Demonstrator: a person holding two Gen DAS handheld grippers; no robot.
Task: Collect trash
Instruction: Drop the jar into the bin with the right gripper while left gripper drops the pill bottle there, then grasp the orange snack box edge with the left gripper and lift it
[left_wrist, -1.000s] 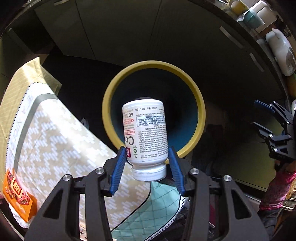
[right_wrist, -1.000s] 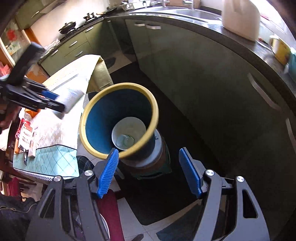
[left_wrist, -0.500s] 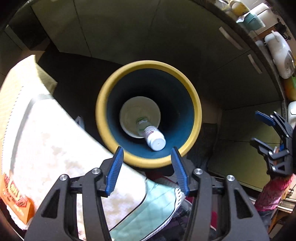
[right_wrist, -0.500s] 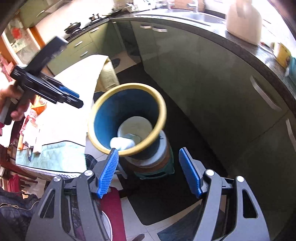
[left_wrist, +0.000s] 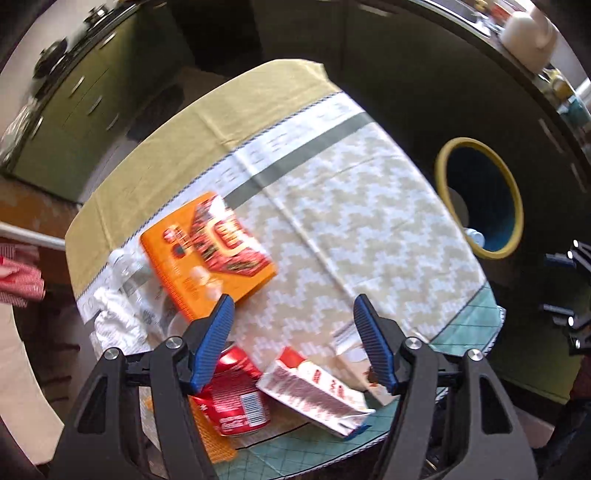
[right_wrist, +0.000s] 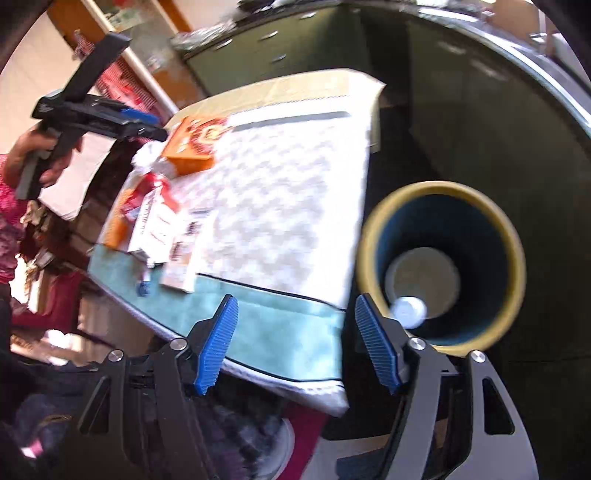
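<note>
My left gripper (left_wrist: 293, 334) is open and empty above the table's near edge. Below it lie a red soda can (left_wrist: 232, 397), a silver and red carton (left_wrist: 317, 397) and an orange box (left_wrist: 208, 254), with crumpled white wrappers (left_wrist: 118, 317) to the left. The yellow-rimmed blue bin (left_wrist: 480, 199) stands off the table's right side. In the right wrist view the bin (right_wrist: 441, 267) holds the white bottle (right_wrist: 408, 312). My right gripper (right_wrist: 295, 334) is open and empty over the table's corner. The left gripper (right_wrist: 142, 123) also shows there, above the trash pile.
The table carries a patterned cloth (left_wrist: 332, 206) with a teal mat (right_wrist: 280, 314) at its edge. Green kitchen cabinets (right_wrist: 280, 48) and a dark counter run behind. A white jug (left_wrist: 528, 29) stands on the counter. A red garment (right_wrist: 62, 295) hangs beside the table.
The left gripper let the white bottle fall into the bin, then swung left over the table's trash. The right gripper turned left, so the bin now sits on its right.
</note>
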